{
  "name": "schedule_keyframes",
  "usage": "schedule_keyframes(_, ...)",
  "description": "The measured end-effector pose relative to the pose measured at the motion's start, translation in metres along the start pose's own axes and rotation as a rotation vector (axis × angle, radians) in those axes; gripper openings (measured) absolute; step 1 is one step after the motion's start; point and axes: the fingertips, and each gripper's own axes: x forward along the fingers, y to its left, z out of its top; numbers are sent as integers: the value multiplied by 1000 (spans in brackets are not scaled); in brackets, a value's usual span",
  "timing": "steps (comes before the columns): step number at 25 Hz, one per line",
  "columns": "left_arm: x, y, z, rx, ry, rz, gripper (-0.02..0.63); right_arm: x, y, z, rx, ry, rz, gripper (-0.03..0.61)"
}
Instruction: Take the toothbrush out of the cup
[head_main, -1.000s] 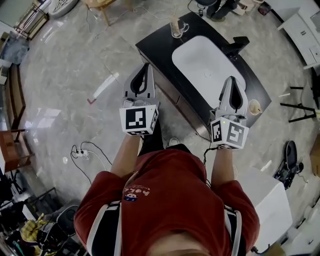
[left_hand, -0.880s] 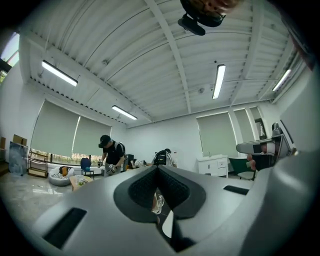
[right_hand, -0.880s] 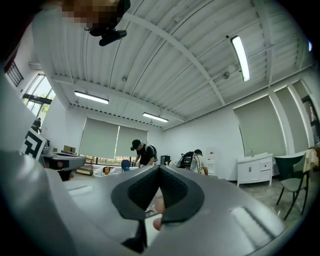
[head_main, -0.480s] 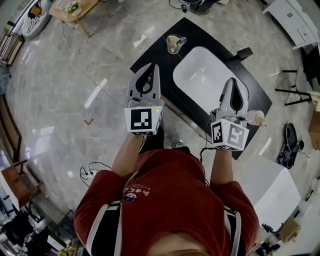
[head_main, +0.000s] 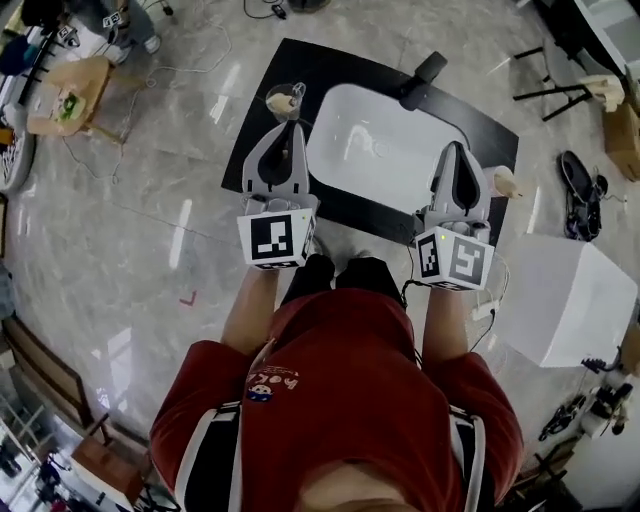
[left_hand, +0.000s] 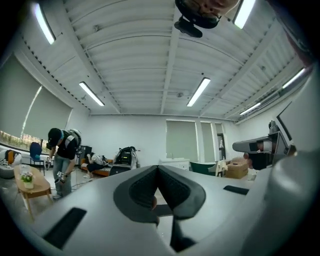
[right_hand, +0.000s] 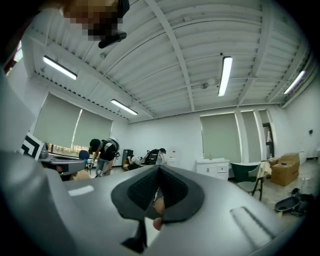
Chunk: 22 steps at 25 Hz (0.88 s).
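1. Both grippers have drawn up to the counter since a second ago. It lay skewed off at 1 o'clock then and now sits almost square ahead of the person.
2. The cup, which was well beyond the left gripper, now stands just past its tips at 12 o'clock, apart from them.
3. From where I stand the cup is on the black counter, at 9 o'clock of the sink.
4. The toothbrush is in the cup, its pale end showing over the rim.
5. In the left gripper view the left gripper has its jaws pressed together with nothing between them.
6. The right gripper hangs over the sink's near right edge. The right gripper view shows this gripper closed tight and empty as well.
7. A faucet rises at 12 o'clock of the sink.
8. A small bottle stands at 3 o'clock of the right gripper, near it.
9. A white box sits on the floor at 4 o'clock of the counter.
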Motion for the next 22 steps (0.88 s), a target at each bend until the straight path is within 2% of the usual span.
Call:
schedule_keyframes(6, 49, -78, -10, 20, 5, -201, 5, -33, -82, -12, 13, -5, -214, 11)
schedule_keyframes(13, 89, -176, -34, 64, 53, -403, 5, -82, -168, -51, 62, 25, -438, 11)
schedule_keyframes(15, 95, -196, -39, 66, 62, -440, 5, -93, -181, -61, 67, 36, -468, 12)
schedule_keyframes(16, 98, -206, -42, 65, 65, -456, 5, -98, -186, -65, 73, 42, -475, 45)
schedule_keyframes(19, 107, -236, -50, 75, 83, -502, 5, -108, -205, -81, 99, 65, -500, 88)
schedule_keyframes(22, 113, -261, -57, 89, 100, -530, 5, -112, -222, -102, 126, 113, -492, 149)
